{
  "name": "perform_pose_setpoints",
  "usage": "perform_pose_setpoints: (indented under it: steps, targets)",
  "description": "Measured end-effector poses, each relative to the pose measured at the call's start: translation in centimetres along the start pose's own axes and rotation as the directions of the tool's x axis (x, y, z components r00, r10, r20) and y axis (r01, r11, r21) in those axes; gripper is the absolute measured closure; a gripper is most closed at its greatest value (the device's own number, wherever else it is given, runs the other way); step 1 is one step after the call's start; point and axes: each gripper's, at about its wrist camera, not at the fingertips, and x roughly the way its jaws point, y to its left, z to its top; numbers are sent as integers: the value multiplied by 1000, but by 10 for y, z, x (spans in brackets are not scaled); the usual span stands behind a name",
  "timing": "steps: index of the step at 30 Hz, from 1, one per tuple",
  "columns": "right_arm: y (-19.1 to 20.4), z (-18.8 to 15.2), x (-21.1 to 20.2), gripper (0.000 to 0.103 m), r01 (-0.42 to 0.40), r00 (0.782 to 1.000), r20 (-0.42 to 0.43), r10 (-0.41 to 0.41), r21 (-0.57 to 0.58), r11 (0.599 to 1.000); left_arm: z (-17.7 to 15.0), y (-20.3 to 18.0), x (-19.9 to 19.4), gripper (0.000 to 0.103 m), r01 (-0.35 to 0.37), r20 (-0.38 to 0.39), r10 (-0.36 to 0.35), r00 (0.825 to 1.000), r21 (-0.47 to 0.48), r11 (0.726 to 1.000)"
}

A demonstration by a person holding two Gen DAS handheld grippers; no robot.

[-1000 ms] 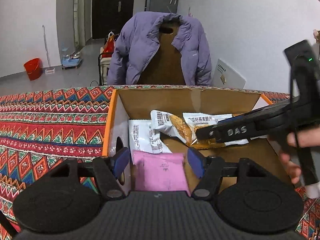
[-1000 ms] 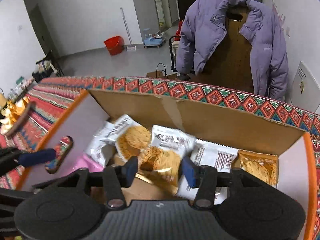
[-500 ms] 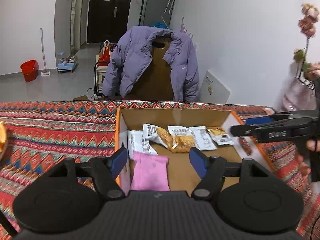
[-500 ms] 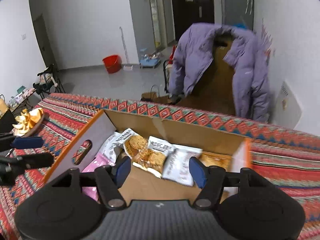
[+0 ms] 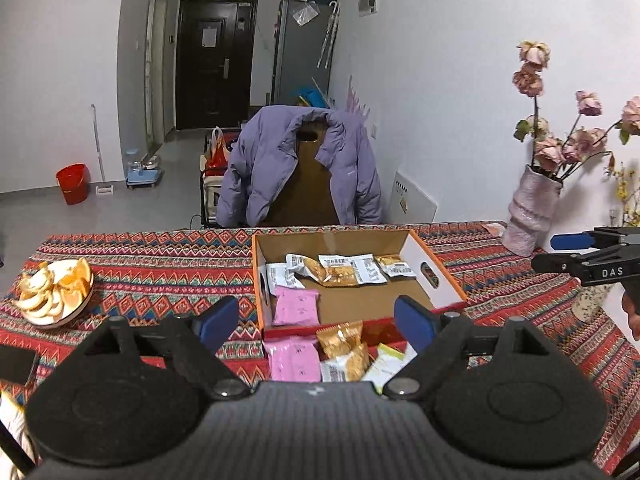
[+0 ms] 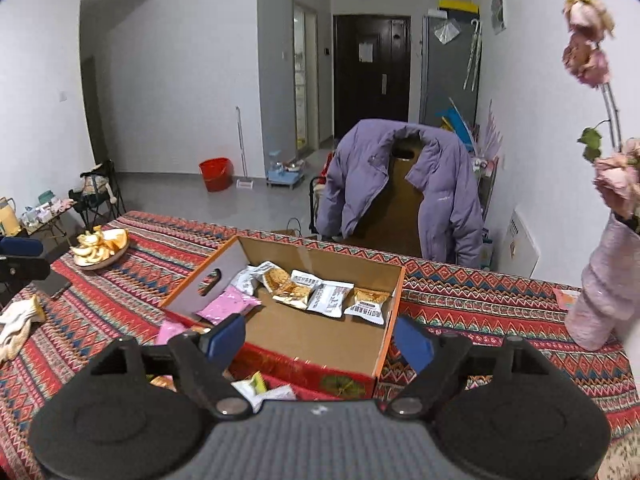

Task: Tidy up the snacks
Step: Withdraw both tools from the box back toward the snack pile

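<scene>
CHANGE: left gripper (image 5: 316, 322) and right gripper (image 6: 320, 338) pulled back from box (image 5: 424, 258), jaws just widened, both empty | MEANS: last drop done, next pick due | COUNT: six packets in box, one pink (image 5: 296, 306); four or so loose on desk (image 5: 160, 256) at box's 6 o'clock, one pink (image 5: 294, 360)

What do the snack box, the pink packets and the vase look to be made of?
Snack box: corrugated cardboard, matte brown inside, printed outside, die-cut handle holes. Pink packet: thin plastic film, likely, with crimped ends. Vase: probably glazed ceramic, ribbed, pale pink.
</scene>
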Motion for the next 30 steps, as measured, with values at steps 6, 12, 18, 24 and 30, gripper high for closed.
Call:
perform_pose_setpoints:
  steps: [6, 12, 18, 24, 30]
  targets:
    - [25, -52, -58, 19, -18, 997, 77, 21, -39, 999, -54, -11, -49, 14, -14, 59, 15, 998, -22, 1000]
    - [57, -128, -104, 15, -66, 987, 142, 71, -39, 997, -135, -20, -96, 14, -59, 146, 62, 987, -25, 998]
    - [91, -209, -129, 11, -51, 986, 158, 57, -42, 998, -205, -25, -128, 10, -77, 158, 92, 983, -93, 993]
    - [111, -267, -126, 10, -14, 993, 115, 19, -41, 999, -255, -30, -137, 10, -115, 115, 126, 985, -104, 988]
    - [114, -290, -124, 10, -19, 997, 75, 22, -40, 999, -267, -25, -130, 10, -89, 69, 98, 993, -122, 988]
